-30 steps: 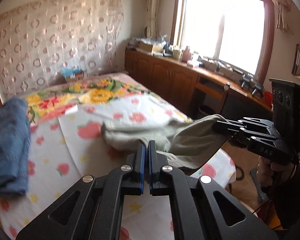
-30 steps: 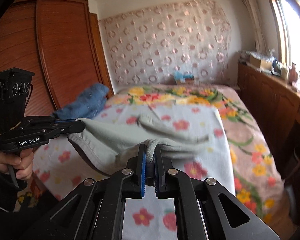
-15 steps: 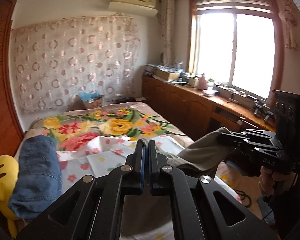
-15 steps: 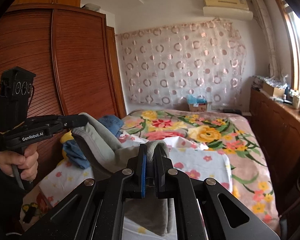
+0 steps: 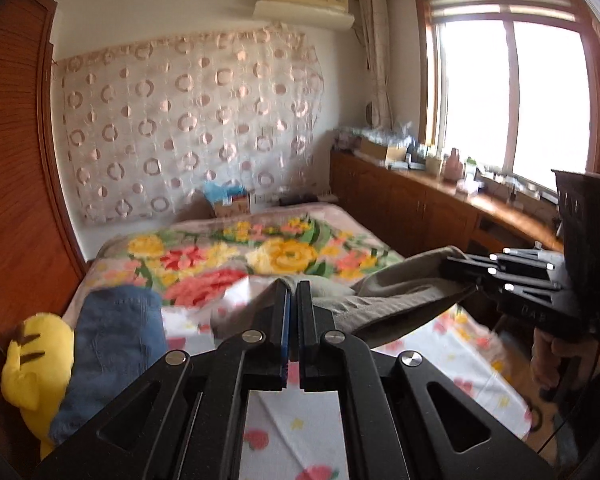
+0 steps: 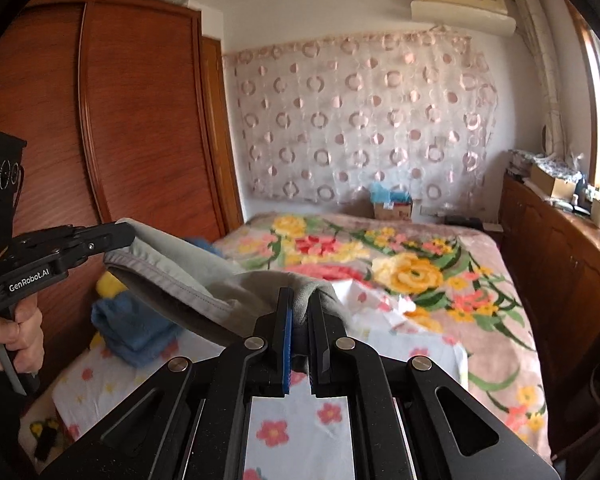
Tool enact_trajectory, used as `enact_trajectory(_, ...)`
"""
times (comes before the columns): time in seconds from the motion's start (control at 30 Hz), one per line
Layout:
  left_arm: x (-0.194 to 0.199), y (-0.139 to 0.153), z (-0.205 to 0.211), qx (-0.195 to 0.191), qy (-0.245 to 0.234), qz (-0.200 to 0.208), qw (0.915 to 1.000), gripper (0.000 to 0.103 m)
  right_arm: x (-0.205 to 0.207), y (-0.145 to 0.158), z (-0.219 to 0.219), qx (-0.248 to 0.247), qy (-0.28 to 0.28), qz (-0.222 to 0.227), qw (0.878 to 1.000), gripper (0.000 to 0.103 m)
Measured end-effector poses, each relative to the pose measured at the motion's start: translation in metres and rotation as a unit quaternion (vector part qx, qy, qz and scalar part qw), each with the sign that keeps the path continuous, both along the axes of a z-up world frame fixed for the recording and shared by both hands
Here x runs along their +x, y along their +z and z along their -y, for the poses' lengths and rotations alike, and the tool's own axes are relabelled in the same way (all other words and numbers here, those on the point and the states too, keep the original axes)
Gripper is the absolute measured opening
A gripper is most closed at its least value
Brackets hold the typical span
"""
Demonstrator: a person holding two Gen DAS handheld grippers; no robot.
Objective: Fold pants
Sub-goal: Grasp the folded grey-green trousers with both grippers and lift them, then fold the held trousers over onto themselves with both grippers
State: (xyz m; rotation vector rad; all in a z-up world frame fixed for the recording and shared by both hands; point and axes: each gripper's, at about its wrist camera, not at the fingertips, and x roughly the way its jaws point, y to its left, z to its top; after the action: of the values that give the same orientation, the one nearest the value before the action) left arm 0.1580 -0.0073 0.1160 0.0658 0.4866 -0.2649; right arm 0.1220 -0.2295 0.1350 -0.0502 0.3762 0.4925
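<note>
Holding the grey pants aloft above the bed, the lifting step appears to be in hand: one edge is pinched by the left gripper, the other by the right gripper. Next, the cloth would probably be drawn taut and lowered flat, without slipping.

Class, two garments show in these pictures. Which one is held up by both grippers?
The grey pants, pinched by the left gripper and right gripper. The blue denim garment lies untouched on the bed.
</note>
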Motion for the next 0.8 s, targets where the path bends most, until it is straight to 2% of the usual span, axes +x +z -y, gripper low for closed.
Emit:
enact_trajectory(0.03, -0.001, -0.013, 0.001, 0.004, -0.003, -0.011, 0.9999, 0.004, -0.004, -0.019, -0.002, -0.013, 0.006, -0.020, 1.000, 0.006)
enact_trajectory(0.07, -0.003, -0.020, 0.002, 0.008, -0.005, -0.018, 0.9998, 0.004, -0.004, -0.019, -0.002, -0.013, 0.006, -0.020, 1.000, 0.006)
enact_trajectory(0.17, -0.010, -0.058, 0.009, 0.036, -0.016, -0.049, 0.9980, 0.004, -0.008, -0.053, -0.009, -0.040, 0.013, -0.047, 0.998, 0.006)
enact_trajectory(0.27, -0.017, -0.079, 0.009, 0.034, -0.026, -0.073, 0.9964, 0.004, -0.008, -0.081, -0.009, -0.045, 0.022, -0.080, 0.996, 0.006)
enact_trajectory(0.53, -0.061, -0.096, 0.013, 0.019, -0.047, -0.090, 0.9947, 0.004, -0.025, -0.086, -0.008, -0.049, 0.038, -0.093, 0.994, 0.006)
enact_trajectory(0.8, -0.083, -0.124, 0.007, 0.017, -0.038, -0.114, 0.9926, 0.004, -0.051, -0.106, 0.002, -0.041, 0.040, -0.104, 0.993, 0.006)
